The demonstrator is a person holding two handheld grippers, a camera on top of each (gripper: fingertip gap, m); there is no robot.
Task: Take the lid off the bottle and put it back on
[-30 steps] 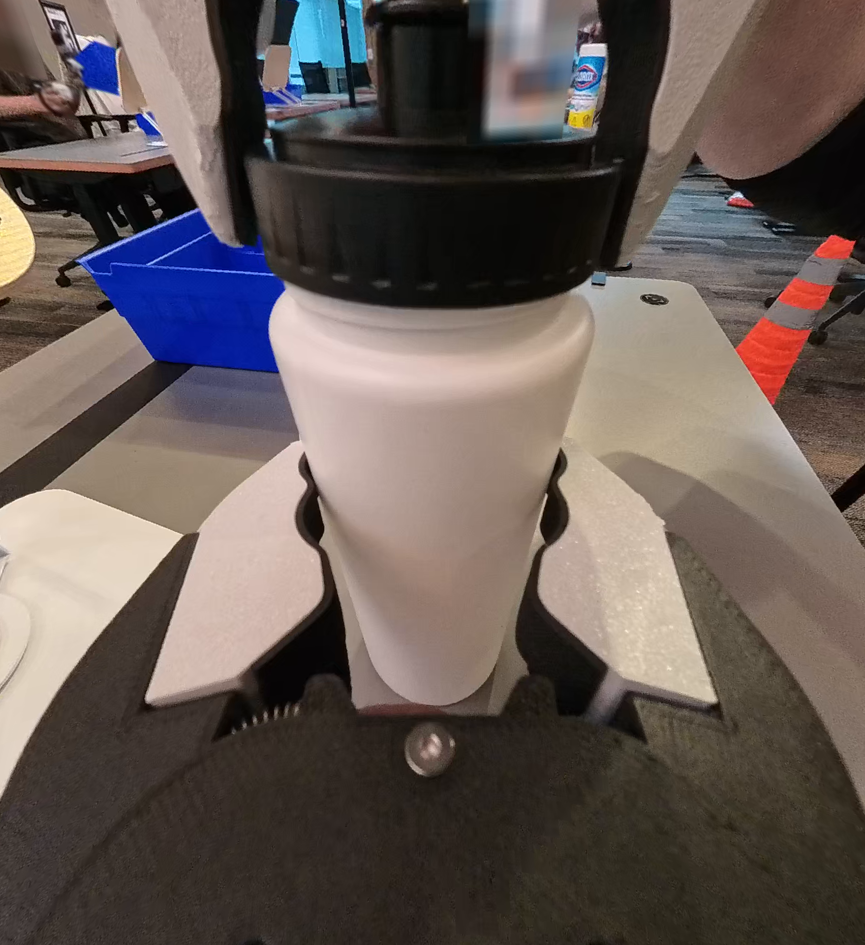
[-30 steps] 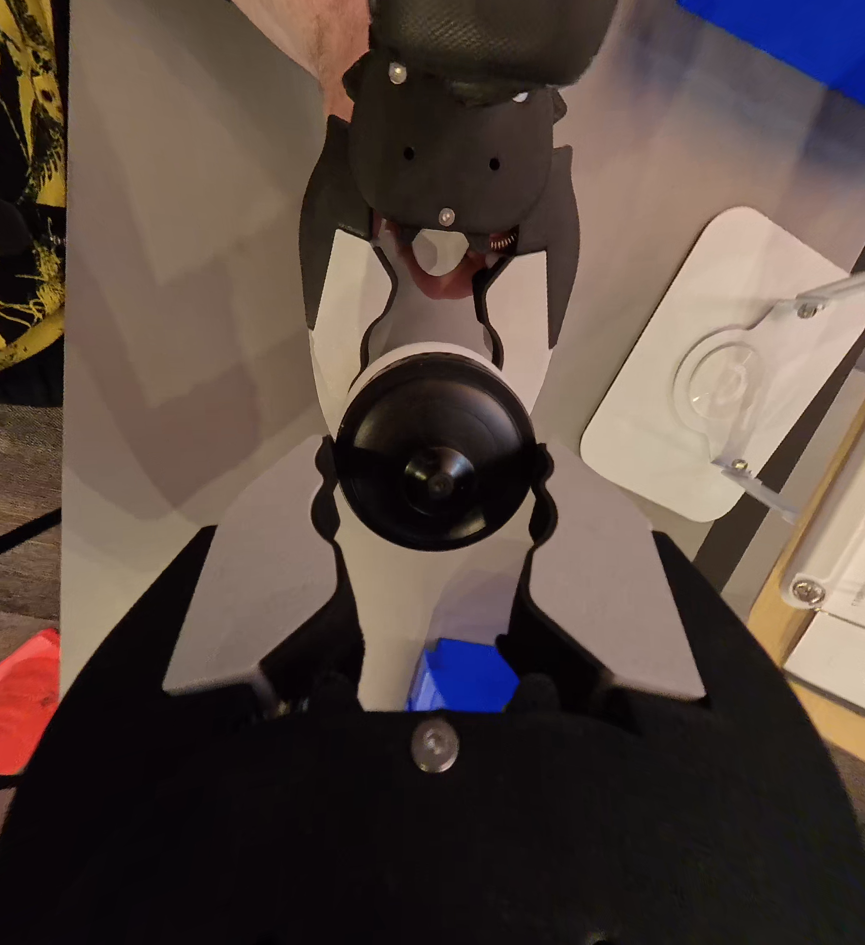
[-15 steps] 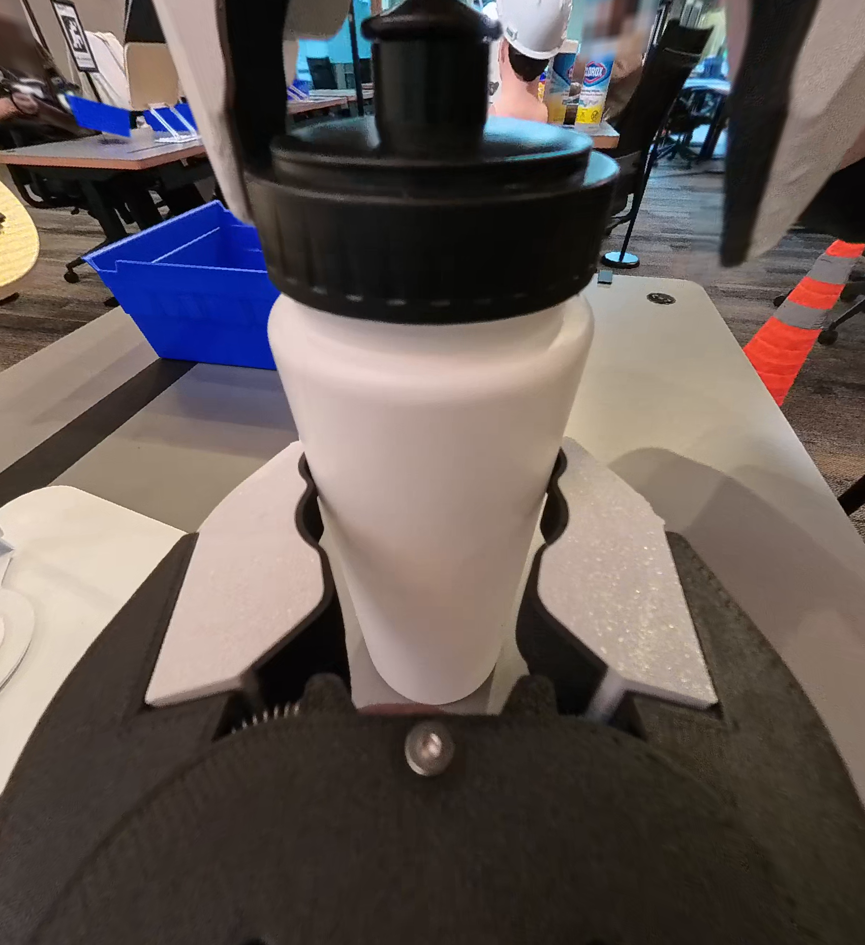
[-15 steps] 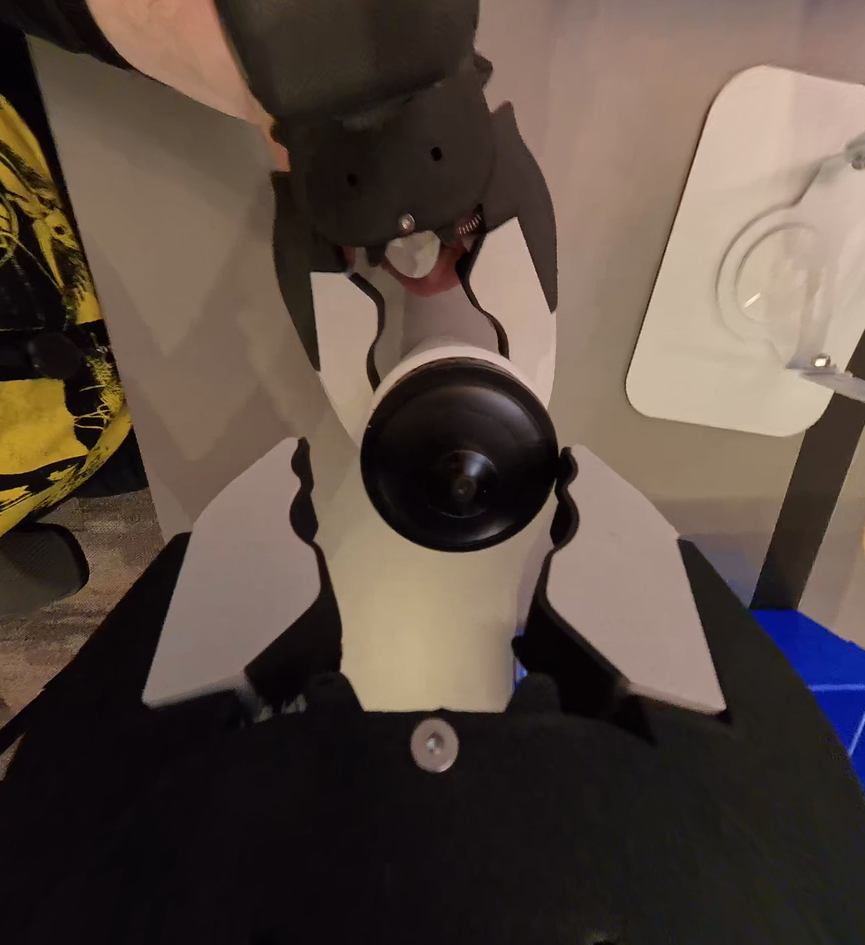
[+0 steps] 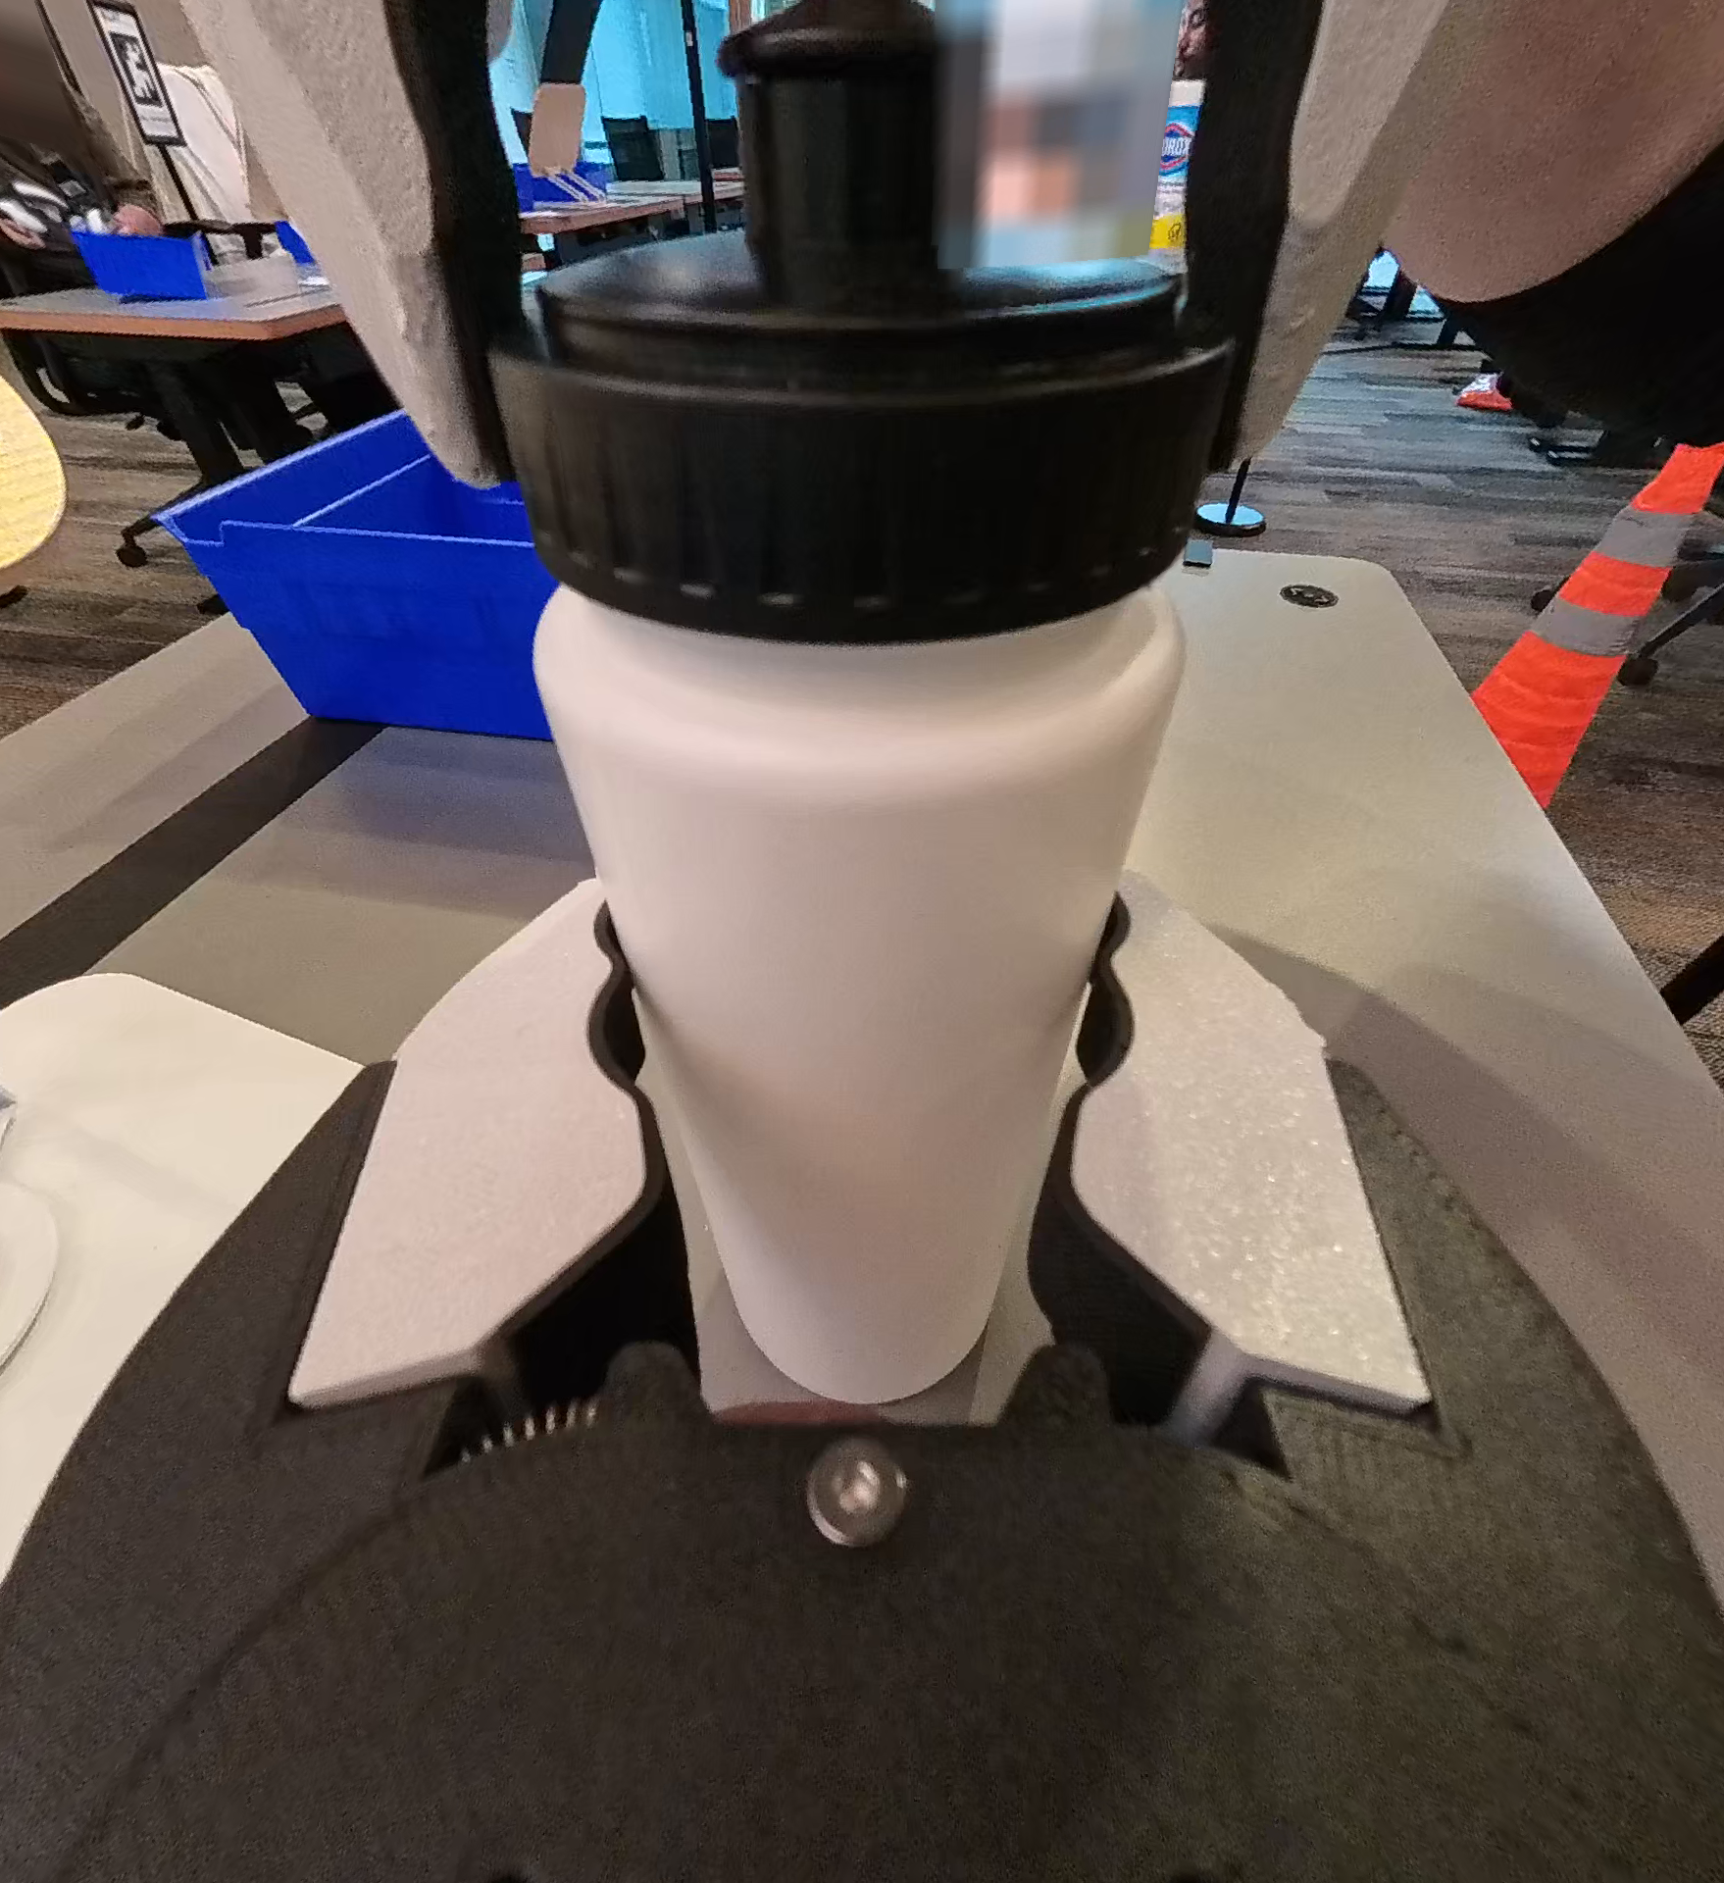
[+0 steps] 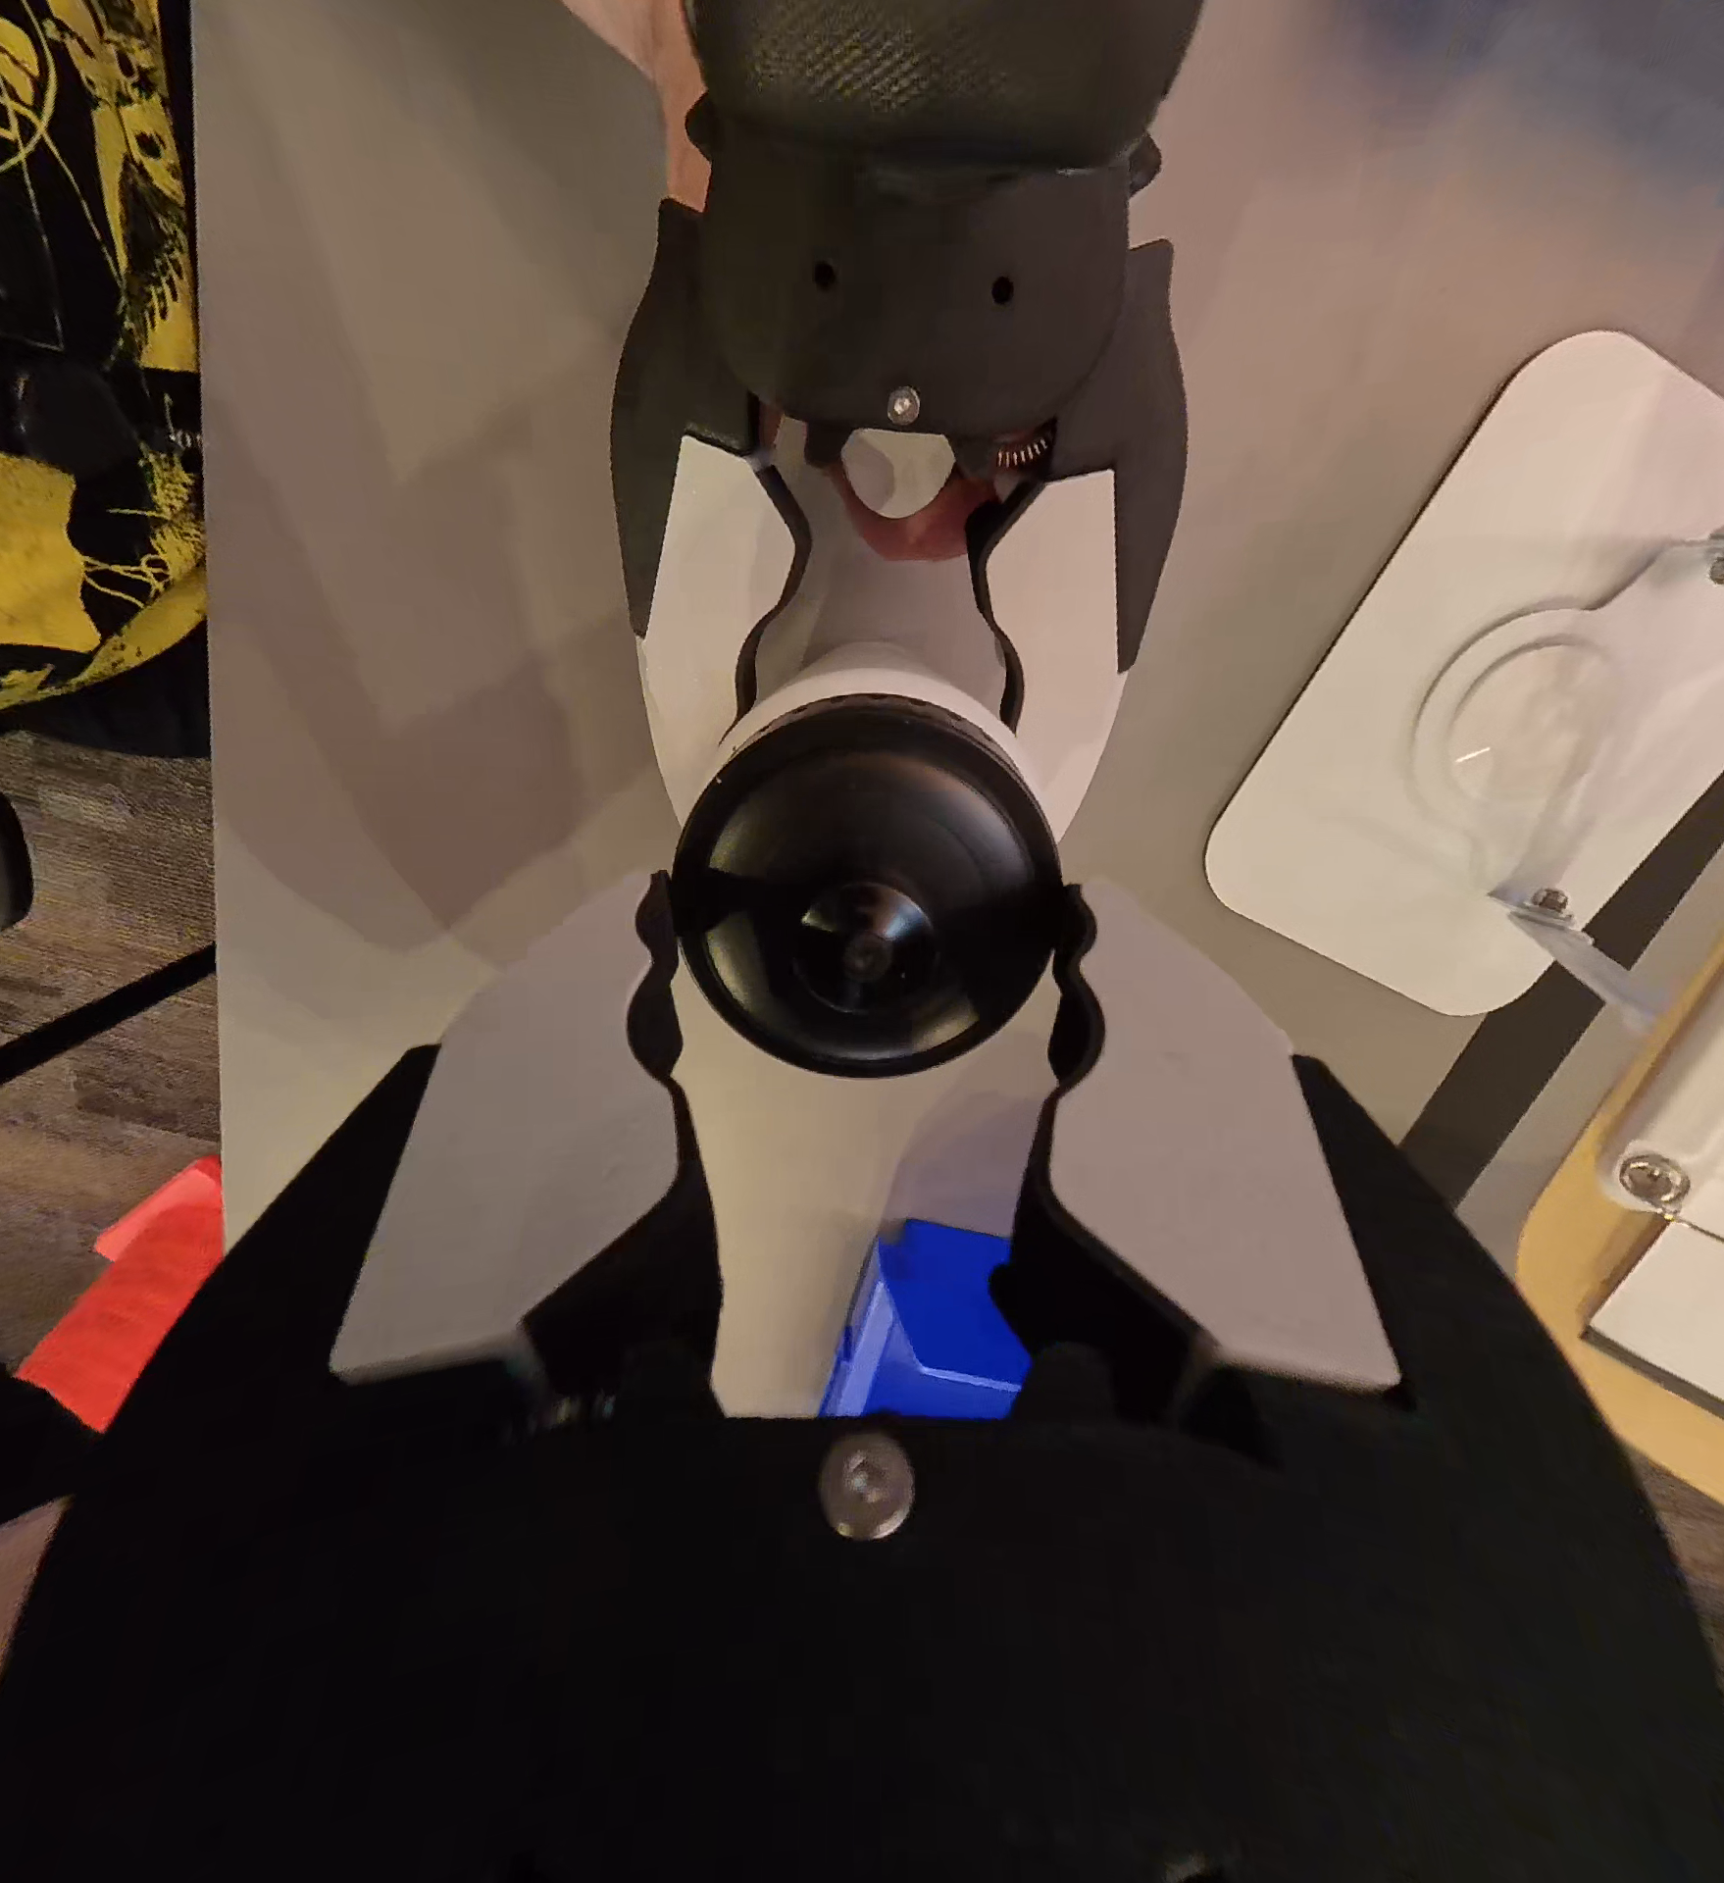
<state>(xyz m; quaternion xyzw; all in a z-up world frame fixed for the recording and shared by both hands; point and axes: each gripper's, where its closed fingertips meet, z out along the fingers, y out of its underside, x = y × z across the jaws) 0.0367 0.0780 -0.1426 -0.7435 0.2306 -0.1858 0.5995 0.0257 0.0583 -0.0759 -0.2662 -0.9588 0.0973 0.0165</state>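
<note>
My left gripper (image 5: 858, 1019) clamped its two fingers on the one white bottle (image 5: 858, 917) above the counter (image 5: 1347, 815); my right gripper (image 6: 863, 917) pinched its single black lid (image 6: 863, 897).

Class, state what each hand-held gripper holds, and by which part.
Left hand-held gripper: the white bottle, by its body. Right hand-held gripper: the black lid, by its ribbed rim.
</note>
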